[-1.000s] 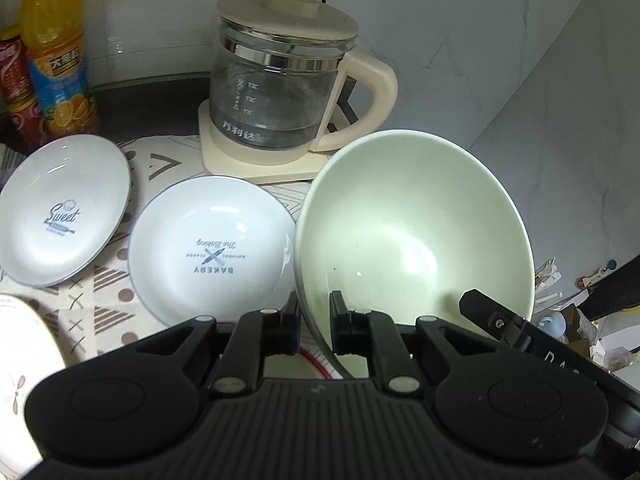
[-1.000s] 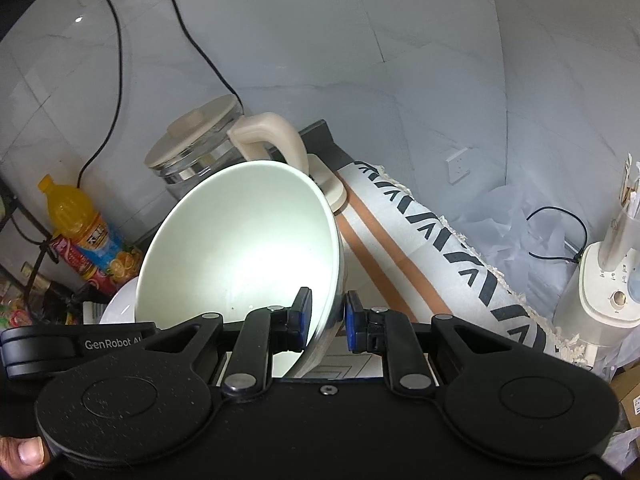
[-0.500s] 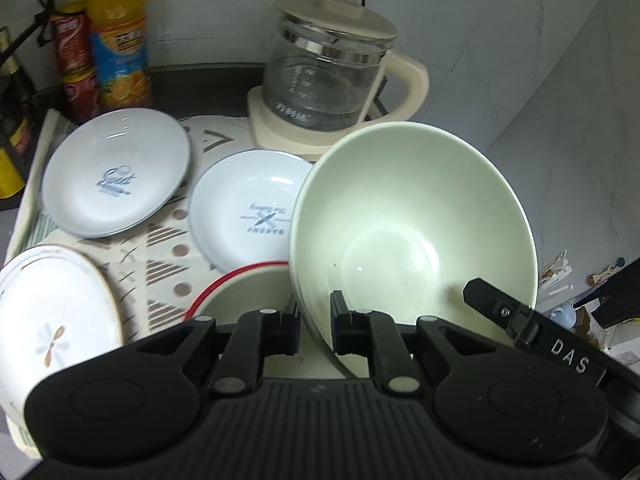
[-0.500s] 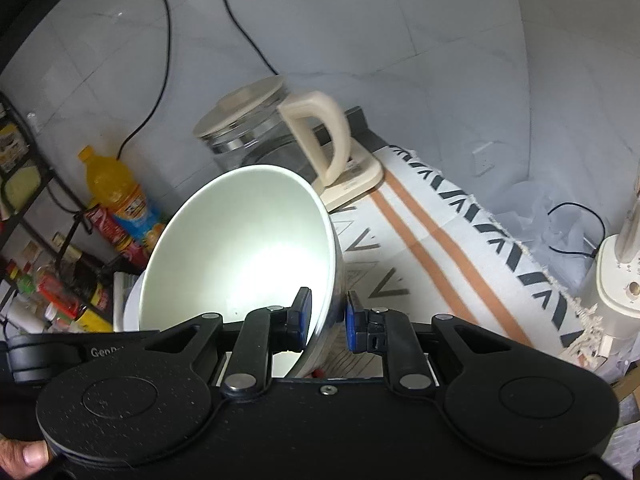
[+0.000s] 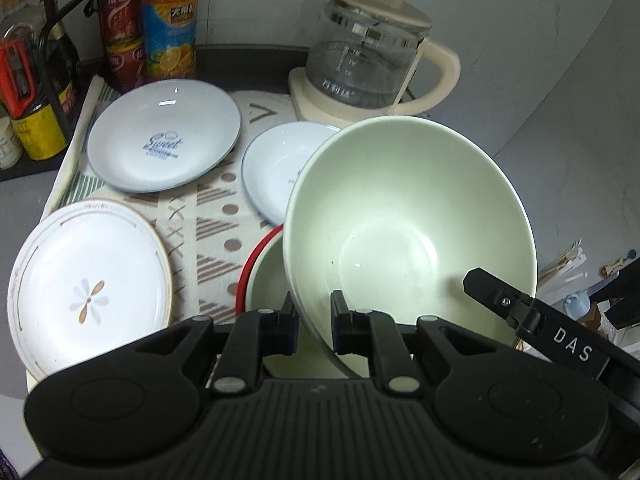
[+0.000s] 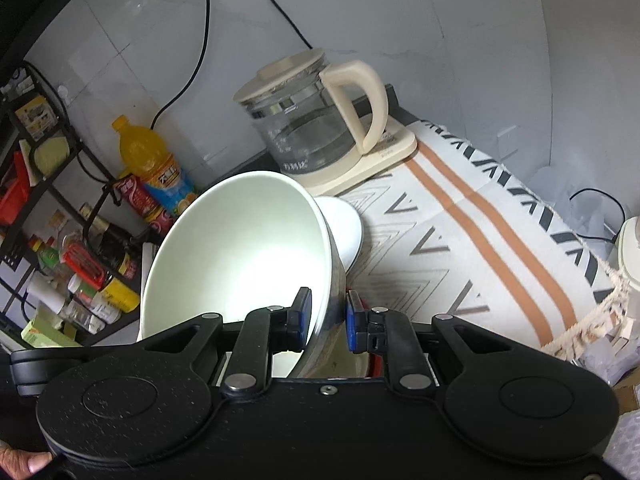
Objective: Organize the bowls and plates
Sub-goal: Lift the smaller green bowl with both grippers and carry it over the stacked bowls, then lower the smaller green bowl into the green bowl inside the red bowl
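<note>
Pale green bowl, large, deep, tilted on edge and held off the bench by both tools at once. Left tool: jaws drawn together and clamped on the bowl's near rim, one finger inside the wall, one outside. Right tool: likewise clamped on the rim of the same bowl, its blue pads pressing either side of the wall; in the left wrist view its black finger marked "DAS" reaches in over the rim from the right. Beneath the held bowl: a red-rimmed bowl, cream inside, resting on the patterned cloth that covers the bench; whether the green bowl touches it cannot be told, since the tools hide the contact. Left of that, a white plate with a flower motif, gold-lined rim. Farther back, a pale blue plate lettered "Sweet", and beside it a second pale blue plate, partly hidden behind the green bowl. At the back, against the wall: a glass kettle with cream lid, handle and base. Back left corner: an orange drink bottle and red cans close together. In the right wrist view, a black wire rack of bottles and jars stands at the left, and a fingertip of the person shows at the lower left corner.
</note>
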`<state>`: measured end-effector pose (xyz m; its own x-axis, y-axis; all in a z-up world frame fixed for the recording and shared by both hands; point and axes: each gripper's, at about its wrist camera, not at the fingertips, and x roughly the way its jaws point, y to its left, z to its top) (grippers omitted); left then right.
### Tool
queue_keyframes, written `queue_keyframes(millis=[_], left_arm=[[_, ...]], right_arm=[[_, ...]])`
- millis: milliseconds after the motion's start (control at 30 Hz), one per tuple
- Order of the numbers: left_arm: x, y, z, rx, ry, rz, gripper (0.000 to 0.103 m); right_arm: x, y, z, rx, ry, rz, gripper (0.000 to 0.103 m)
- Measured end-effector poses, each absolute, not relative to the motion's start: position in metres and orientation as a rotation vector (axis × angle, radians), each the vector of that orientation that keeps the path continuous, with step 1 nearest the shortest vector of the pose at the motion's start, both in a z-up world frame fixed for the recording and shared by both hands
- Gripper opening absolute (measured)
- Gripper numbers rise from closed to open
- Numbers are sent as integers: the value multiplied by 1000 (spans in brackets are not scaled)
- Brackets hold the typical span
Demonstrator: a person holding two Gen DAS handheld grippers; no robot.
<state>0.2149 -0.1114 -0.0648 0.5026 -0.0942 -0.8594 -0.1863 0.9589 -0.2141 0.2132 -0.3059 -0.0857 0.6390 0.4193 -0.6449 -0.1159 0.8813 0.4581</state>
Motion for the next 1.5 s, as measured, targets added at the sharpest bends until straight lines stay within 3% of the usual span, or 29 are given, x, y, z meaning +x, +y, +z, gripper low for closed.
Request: queue_keyframes(millis=[633,933,1367,1500], left_arm=[[210,-105,-100,-314,1105,62,13],[215,-104,-100,-325,1120,81,17],[218,-103,-90,-382,1120,81,43],[213,-105,-81,-361,1093,100,60]], right_arm=[[202,-295,-119,366,908,291,19],[207,-294,-119,359,908,314,25],[209,-298,-116,372,907,326,29],[207,-301,-112,359,895,330,29]])
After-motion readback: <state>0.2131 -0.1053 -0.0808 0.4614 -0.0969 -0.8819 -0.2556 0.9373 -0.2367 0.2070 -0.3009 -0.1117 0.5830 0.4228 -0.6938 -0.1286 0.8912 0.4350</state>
